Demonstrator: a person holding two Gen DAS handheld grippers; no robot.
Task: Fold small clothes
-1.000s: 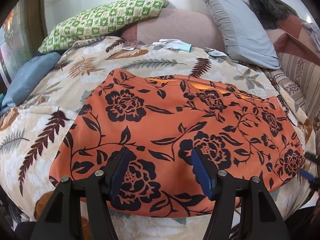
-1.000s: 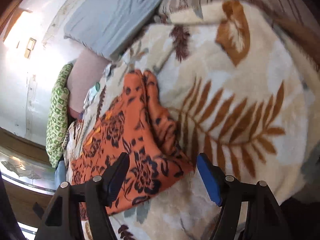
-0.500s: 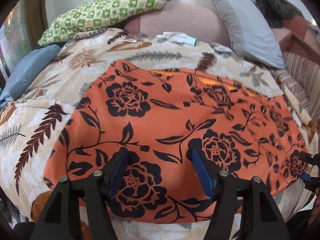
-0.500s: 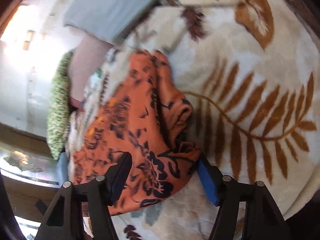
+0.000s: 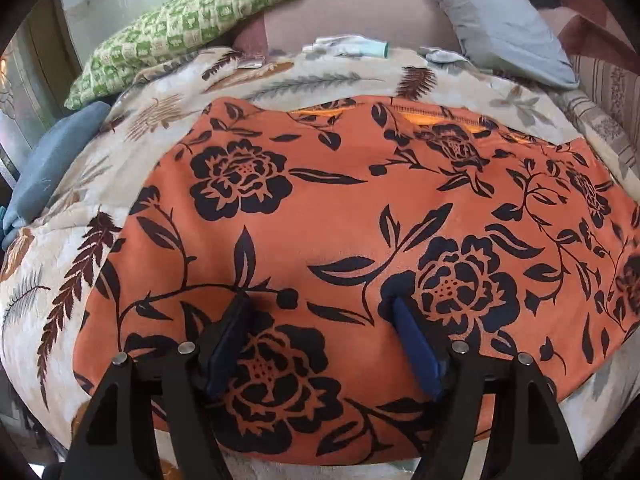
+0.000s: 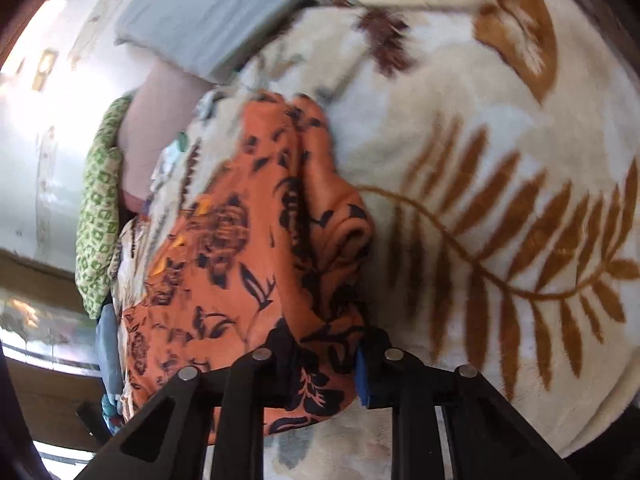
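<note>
The right gripper (image 6: pixel 326 354) is clenched on a bunched corner of the orange floral garment (image 6: pixel 240 264): its two fingers have drawn close, with a thick fold of cloth pinched between them and the blue pad (image 6: pixel 362 376) of one finger pressed against the fabric. The left gripper (image 5: pixel 320 316) stands wide apart, released, its two blue-padded fingers (image 5: pixel 414 352) lying over the near part of the same garment (image 5: pixel 340 216); whether the tips press into the cloth or only hover above it is hard to judge from this angle.

There is one garment, orange with black flowers and leaves. In the left wrist view it lies spread nearly flat across a cream blanket with a leaf pattern (image 5: pixel 52 264), filling the frame from 9 o'clock to 3 o'clock, with a lighter inner band showing along its far edge at 12 o'clock. In the right wrist view the same cloth is crumpled into ridges running from the fingers toward 11 o'clock, and the blanket (image 6: pixel 500 140) stretches bare toward 3 o'clock; this view is somewhat blurred.

Beyond the garment, the left view shows one green checked pillow (image 5: pixel 192 20) at 11 o'clock, one grey pillow (image 5: pixel 492 12) at 1 o'clock, a blue cushion (image 5: pixel 48 160) at 9 o'clock, and a small pale cloth item (image 5: pixel 348 46) at 12 o'clock. The right view shows the green pillow (image 6: pixel 98 216) and grey pillow (image 6: pixel 216 12) only.
</note>
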